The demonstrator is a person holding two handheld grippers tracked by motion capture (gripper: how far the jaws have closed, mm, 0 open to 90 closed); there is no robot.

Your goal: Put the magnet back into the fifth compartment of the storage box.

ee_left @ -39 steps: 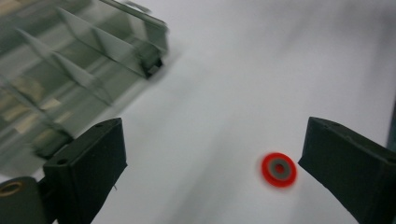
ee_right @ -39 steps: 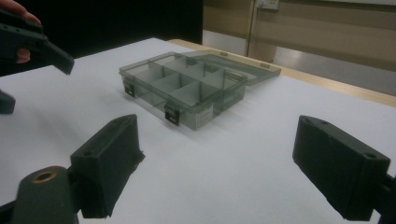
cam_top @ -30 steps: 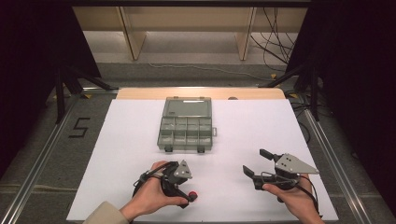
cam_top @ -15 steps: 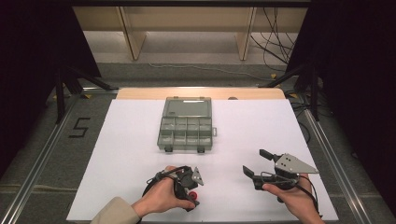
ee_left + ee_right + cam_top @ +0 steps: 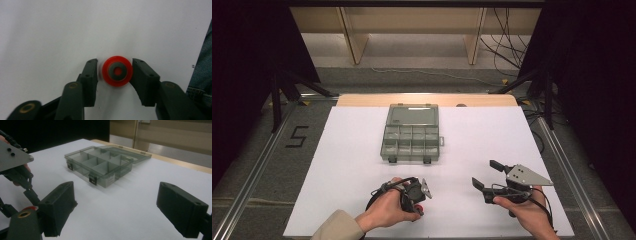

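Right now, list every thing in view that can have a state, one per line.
Compartment box: lid open, laid back flat; compartments look empty.
Red wheel: lying flat on the table, between the left gripper's jaws.
Left gripper: open, jaws either side of the wheel, not clamped.
Right gripper: open wide, holding nothing.

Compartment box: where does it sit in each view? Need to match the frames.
High view: compartment box at centre, lid open away from the person, ahead of both grippers.
Left gripper view: I can't place it here; a red wheel sits between the jaws.
Right gripper view: box upper middle-left, beyond the open jaws.
Shared landmark: the white table sheet.
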